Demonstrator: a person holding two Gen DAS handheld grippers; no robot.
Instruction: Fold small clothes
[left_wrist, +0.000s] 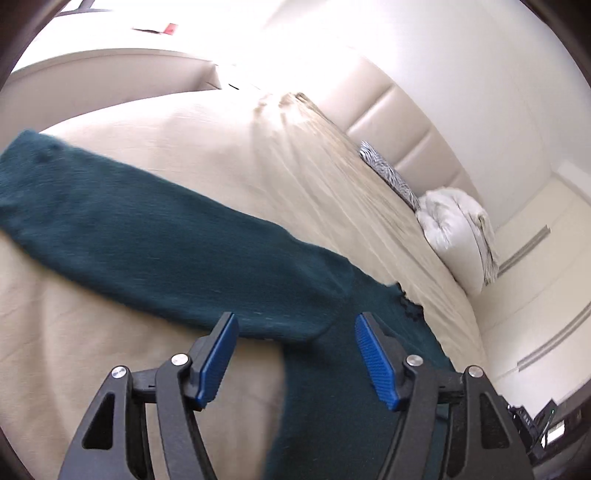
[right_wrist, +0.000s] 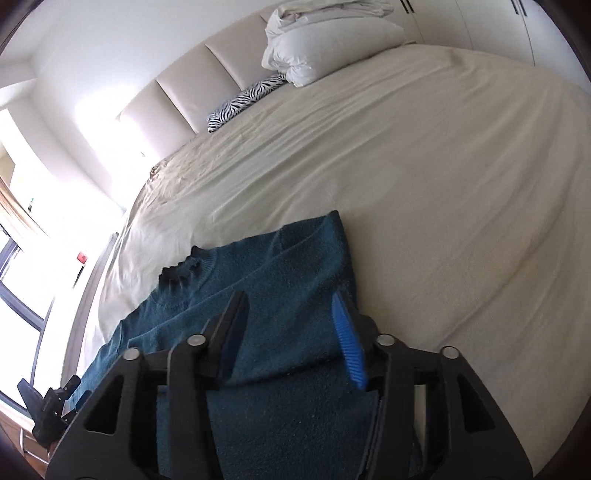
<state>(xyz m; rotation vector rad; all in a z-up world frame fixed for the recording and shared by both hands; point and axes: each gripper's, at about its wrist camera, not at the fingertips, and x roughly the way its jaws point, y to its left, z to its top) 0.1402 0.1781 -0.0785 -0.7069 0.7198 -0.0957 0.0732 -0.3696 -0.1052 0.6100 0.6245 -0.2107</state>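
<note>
A dark teal knitted sweater (left_wrist: 155, 240) lies on a cream bed sheet (left_wrist: 207, 147). In the left wrist view one sleeve stretches out to the left and the body runs under my left gripper (left_wrist: 295, 325), which is open and empty just above the sleeve's shoulder end. In the right wrist view the sweater (right_wrist: 280, 295) has a sleeve folded across its body and a dark collar (right_wrist: 181, 273) at the left. My right gripper (right_wrist: 291, 302) is open above the folded part, holding nothing.
A white pillow pile (right_wrist: 325, 40) and a zebra-print cushion (right_wrist: 243, 99) lie against the padded headboard (right_wrist: 192, 85). A window (right_wrist: 22, 280) is at the left. The left gripper (right_wrist: 51, 406) shows at the lower left of the right wrist view. White wardrobe doors (left_wrist: 535, 295) stand beside the bed.
</note>
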